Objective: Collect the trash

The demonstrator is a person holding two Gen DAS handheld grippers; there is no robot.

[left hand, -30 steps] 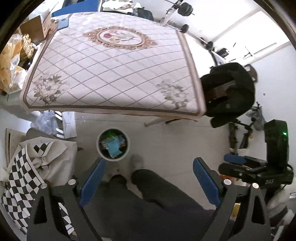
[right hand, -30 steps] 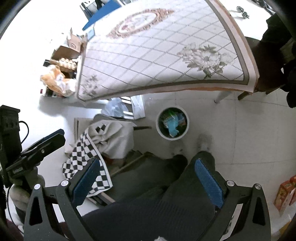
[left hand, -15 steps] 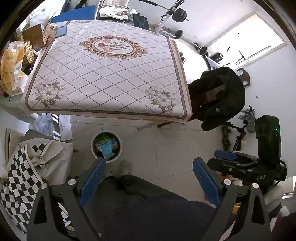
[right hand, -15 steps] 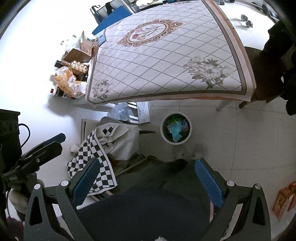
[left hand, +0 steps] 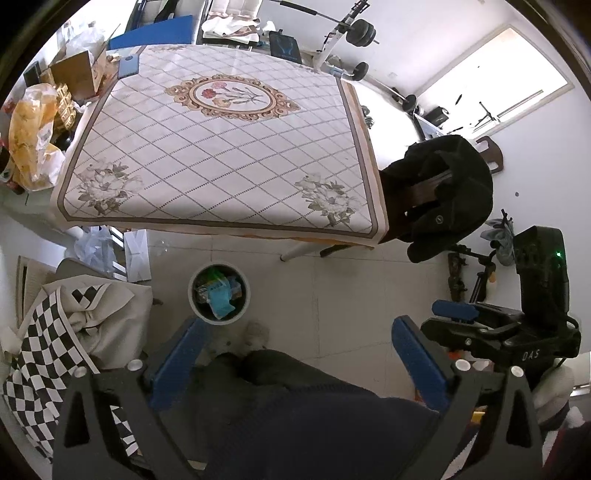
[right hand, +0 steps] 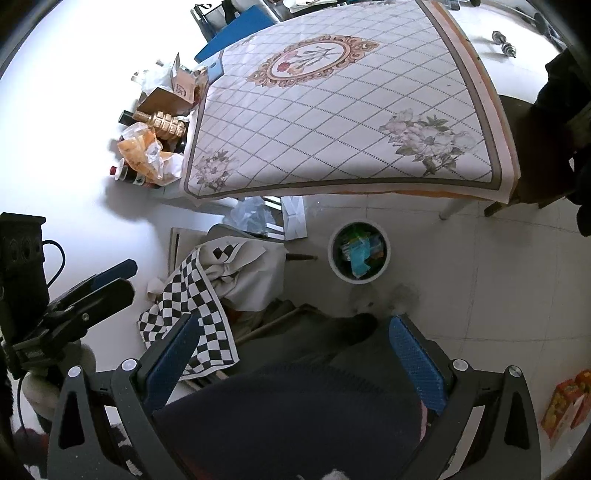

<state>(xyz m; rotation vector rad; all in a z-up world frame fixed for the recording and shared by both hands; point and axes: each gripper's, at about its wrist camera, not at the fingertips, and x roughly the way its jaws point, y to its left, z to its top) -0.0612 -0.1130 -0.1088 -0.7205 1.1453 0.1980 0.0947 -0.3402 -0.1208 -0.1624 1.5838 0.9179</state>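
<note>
I see the trash bin (left hand: 218,293) on the floor beyond my left gripper (left hand: 299,354), whose empty jaws have just widened; my right gripper (right hand: 295,349) gapes too, both angled steeply down.

"DAS" in white, on right gripper (left hand: 456,314)

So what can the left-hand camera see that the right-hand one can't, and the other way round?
Only the left wrist view shows the black weight plates on a barbell, the bright window and the whole dark jacket draped over a wooden chair. Only the right wrist view shows the orange cartons on the floor and the red-capped bottles. Both show the floral quilted tablecloth, the round white bin of wrappers, the black-and-white checkered cloth and the person's dark trousers.
</note>
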